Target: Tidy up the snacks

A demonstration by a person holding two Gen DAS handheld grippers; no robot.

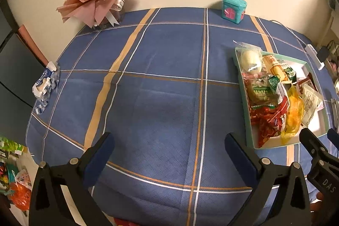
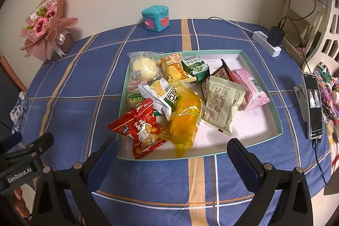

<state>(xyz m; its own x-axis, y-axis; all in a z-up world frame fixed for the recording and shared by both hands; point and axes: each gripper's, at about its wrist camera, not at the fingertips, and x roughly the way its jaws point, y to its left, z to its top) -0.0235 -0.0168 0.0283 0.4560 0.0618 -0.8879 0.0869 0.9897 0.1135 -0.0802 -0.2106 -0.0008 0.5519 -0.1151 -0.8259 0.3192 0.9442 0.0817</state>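
The left gripper [image 1: 169, 154] was held low over the blue checked tablecloth [image 1: 161, 86], its two fingers spread wide apart with nothing between them. The right gripper [image 2: 171, 154] was likewise held with its fingers well apart and empty, just in front of the near rim of the tray [image 2: 273, 103].

In the right wrist view the shallow tray with pale green walls was seen at the centre of the table, and all the snacks were piled inside it. A red packet [image 2: 139, 128] lay at 7 o'clock in the tray, touching an orange-yellow transparent bag [image 2: 186, 118] beside it. A cream sachet [image 2: 222, 103] was set to the right of the yellow bag, and a pink packet [image 2: 250, 88] lay at 3 o'clock, partly under the sachet. A wrapped round bun [image 2: 144, 69] was found in the far left corner at 11 o'clock, with a green carton [image 2: 195, 68] near 12 o'clock. A white and green packet [image 2: 161, 94] was laid across the middle of the heap.

Beyond the tray, at 12 o'clock on the table, a teal box [image 2: 155, 18] was placed against the wall. A pink bouquet [image 2: 46, 22] was stood at 10 o'clock. A phone [image 2: 313, 107] was propped at 3 o'clock, and a white power strip [image 2: 267, 42] lay at 2 o'clock.

In the left wrist view a crumpled blue and white wrapper [image 1: 45, 84] was seen at 9 o'clock on the table edge.
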